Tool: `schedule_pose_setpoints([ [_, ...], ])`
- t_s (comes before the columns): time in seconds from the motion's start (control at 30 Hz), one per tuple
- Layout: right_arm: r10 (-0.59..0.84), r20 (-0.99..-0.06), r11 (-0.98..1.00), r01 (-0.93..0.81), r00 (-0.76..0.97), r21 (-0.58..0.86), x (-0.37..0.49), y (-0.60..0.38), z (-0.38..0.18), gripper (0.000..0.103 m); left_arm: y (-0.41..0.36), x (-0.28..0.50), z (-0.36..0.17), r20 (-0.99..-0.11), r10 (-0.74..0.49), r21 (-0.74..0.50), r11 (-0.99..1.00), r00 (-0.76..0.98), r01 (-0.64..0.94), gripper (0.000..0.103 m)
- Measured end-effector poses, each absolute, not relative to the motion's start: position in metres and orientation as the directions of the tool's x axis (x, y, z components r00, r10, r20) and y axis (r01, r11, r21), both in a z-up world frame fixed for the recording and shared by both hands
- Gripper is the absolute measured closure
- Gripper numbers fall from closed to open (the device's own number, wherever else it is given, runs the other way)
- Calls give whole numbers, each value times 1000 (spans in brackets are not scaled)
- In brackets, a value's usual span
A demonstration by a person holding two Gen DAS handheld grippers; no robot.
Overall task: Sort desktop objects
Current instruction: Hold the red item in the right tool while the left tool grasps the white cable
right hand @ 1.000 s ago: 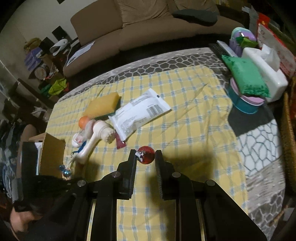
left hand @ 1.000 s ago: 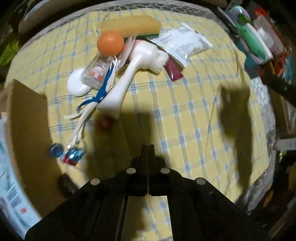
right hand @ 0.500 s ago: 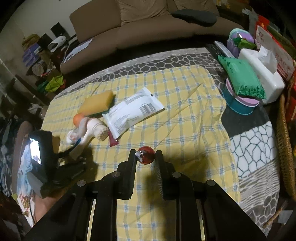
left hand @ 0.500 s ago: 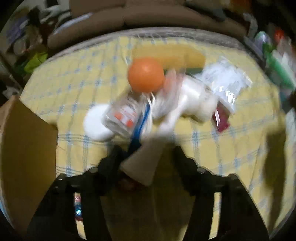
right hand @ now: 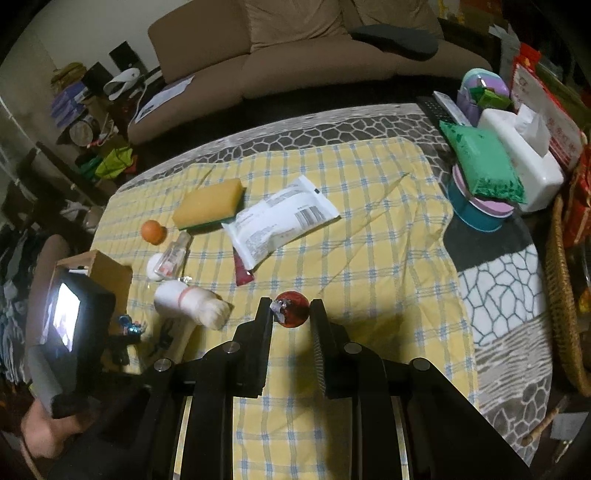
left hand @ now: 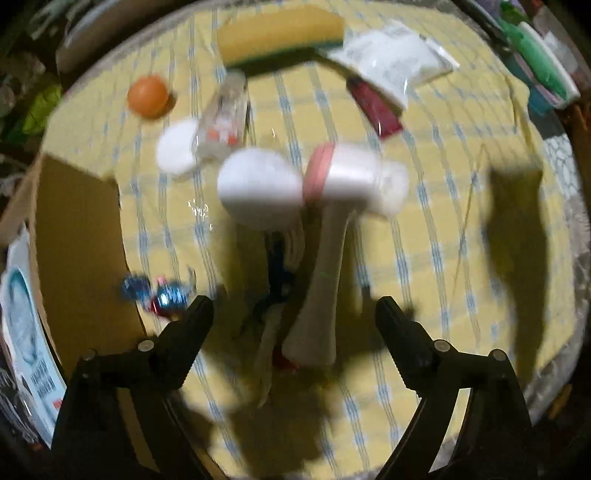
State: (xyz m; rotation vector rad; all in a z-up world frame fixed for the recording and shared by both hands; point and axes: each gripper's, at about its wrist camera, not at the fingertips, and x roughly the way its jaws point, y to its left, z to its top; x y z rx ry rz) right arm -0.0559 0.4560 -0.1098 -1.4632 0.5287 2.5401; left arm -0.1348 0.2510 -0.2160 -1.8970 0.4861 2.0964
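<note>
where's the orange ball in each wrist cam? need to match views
Left wrist: orange ball sits upper left on the yellow checked cloth, left of the clear bottle.
Right wrist: orange ball sits left of centre, just left of the yellow sponge.
Shared landmark: the yellow sponge shows in both views, up and to the right of the ball in each.

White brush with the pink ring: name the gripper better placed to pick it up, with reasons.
Left. The left gripper is open, its fingers either side of the white brush handle. The right gripper already has the red ball between its fingers.
</note>
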Motion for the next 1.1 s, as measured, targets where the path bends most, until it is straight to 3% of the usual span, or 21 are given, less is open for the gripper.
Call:
schedule_pose_setpoints([
  [0.07,-31,-863,-924,-314,-505,217,-55,456,-109,83,255,-136,-219,-991,-7,64,-901,-133,-429,17],
  [0.13,-25,-863,-926,-313,-504,210,-54,456,-107,83,257,-138,-228,-991,22,37,-903,-131,-429,35],
  [0.17,-25,-863,-926,-313,-505,210,-54,457,-107,83,256,-139,-234,-993,42,8,-908,-111,-419,61],
  [0.2,-25,-861,-926,-314,-508,212,-54,458,-106,83,251,-139,-230,-988,68,-9,-921,-138,-389,81],
  [0.27,-27,-857,-923,-317,-514,219,-53,458,-105,83,245,-142,-217,-981,135,-76,-930,-140,-361,84],
  [0.37,-40,-850,-918,-317,-525,239,-51,455,-102,83,237,-137,-172,-952,160,-60,-934,-262,-353,86],
  [0.43,-48,-847,-920,-306,-530,243,-51,451,-98,83,230,-129,-151,-936,163,-48,-937,-311,-347,99],
  [0.6,-59,-837,-926,-283,-544,249,-46,433,-86,83,217,-122,-96,-887,266,-135,-931,-377,-339,100],
  [0.73,-67,-838,-928,-274,-542,251,-40,424,-84,83,215,-103,-97,-868,383,-264,-895,-316,-361,100],
  [0.83,-67,-842,-924,-285,-535,254,-34,421,-87,83,221,-97,-107,-897,310,-186,-911,-316,-368,100],
  [0.87,-65,-846,-923,-289,-530,253,-32,420,-89,83,225,-99,-116,-906,282,-158,-917,-316,-365,95],
  [0.97,-66,-855,-926,-288,-515,245,-32,415,-94,83,243,-103,-154,-928,182,-53,-928,-325,-369,59],
  [1.1,-75,-857,-927,-281,-510,248,-35,410,-99,83,264,-111,-217,-964,17,89,-919,-265,-383,54],
])
